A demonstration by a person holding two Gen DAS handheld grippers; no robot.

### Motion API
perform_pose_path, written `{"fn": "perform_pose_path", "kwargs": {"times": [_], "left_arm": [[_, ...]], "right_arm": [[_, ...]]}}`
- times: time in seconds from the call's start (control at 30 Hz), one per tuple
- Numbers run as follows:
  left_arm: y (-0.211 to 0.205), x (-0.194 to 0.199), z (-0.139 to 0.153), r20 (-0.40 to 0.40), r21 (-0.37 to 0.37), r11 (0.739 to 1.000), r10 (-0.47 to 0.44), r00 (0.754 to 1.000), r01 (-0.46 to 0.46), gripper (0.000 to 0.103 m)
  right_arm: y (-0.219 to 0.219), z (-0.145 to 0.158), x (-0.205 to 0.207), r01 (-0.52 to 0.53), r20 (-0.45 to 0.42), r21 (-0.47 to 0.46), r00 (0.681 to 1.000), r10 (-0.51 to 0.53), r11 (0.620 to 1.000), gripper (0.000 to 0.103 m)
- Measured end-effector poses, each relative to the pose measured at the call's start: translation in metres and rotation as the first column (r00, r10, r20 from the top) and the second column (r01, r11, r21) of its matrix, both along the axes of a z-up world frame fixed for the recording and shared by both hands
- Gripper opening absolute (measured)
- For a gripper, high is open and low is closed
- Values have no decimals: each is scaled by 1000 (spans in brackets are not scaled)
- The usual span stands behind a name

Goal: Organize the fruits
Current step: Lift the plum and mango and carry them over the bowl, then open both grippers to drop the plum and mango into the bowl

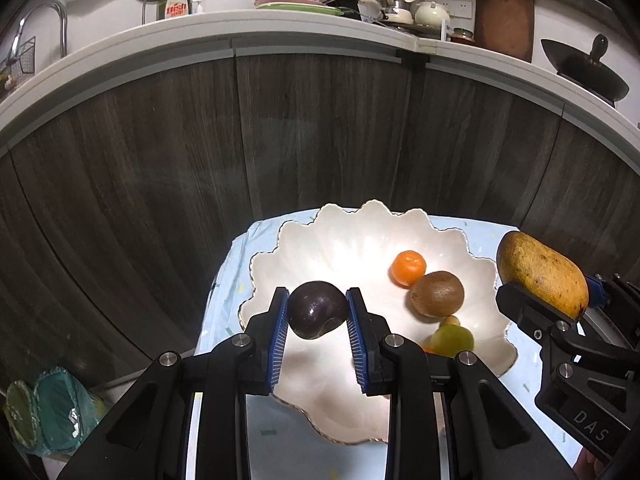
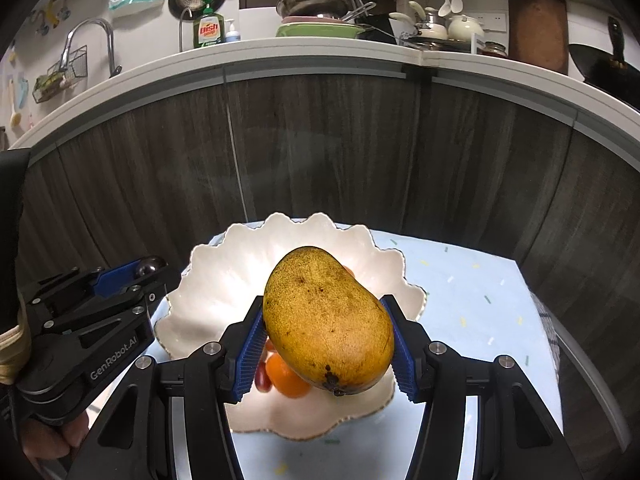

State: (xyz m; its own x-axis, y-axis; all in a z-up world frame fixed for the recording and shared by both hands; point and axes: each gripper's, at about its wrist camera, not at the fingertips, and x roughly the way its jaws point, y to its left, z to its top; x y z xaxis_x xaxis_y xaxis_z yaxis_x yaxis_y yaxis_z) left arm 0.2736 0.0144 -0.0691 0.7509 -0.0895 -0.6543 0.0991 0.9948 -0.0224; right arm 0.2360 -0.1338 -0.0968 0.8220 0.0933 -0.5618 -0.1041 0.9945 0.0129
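A white scalloped bowl stands on a small table covered in pale blue cloth. Inside it lie a mandarin, a kiwi and a green fruit. My left gripper is shut on a dark purple round fruit, held above the bowl's left half. My right gripper is shut on a large yellow mango and hovers over the bowl's right side. In the right wrist view the mango hides most of the bowl's fruit, but an orange one shows under it.
Dark wood cabinet fronts rise just behind the table under a white counter crowded with pans, dishes and a soap bottle. Teal bags sit on the floor at the left. Bare cloth lies right of the bowl.
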Motion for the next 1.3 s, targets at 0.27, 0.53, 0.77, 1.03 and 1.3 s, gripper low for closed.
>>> {"fn": "perform_pose_path", "kwargs": {"times": [0.27, 0.53, 0.77, 1.03, 1.3], "left_arm": [[6, 25, -14, -27, 9, 1000, -13, 1000, 14, 29], [9, 40, -33, -68, 8, 1000, -15, 998, 16, 29], [11, 51, -46, -99, 14, 1000, -19, 995, 20, 29], [10, 55, -55, -131, -8, 1000, -29, 991, 28, 29], [11, 51, -53, -117, 8, 1000, -8, 993, 10, 51]], "right_arm": [[9, -8, 27, -12, -23, -10, 1000, 12, 1000, 56], [19, -20, 48, -35, -60, -13, 998, 34, 999, 56], [23, -36, 68, -45, -102, -14, 994, 44, 999, 56], [23, -48, 79, -63, -137, 2, 989, 63, 998, 56], [16, -55, 80, -42, -147, 7, 988, 43, 999, 70]]}}
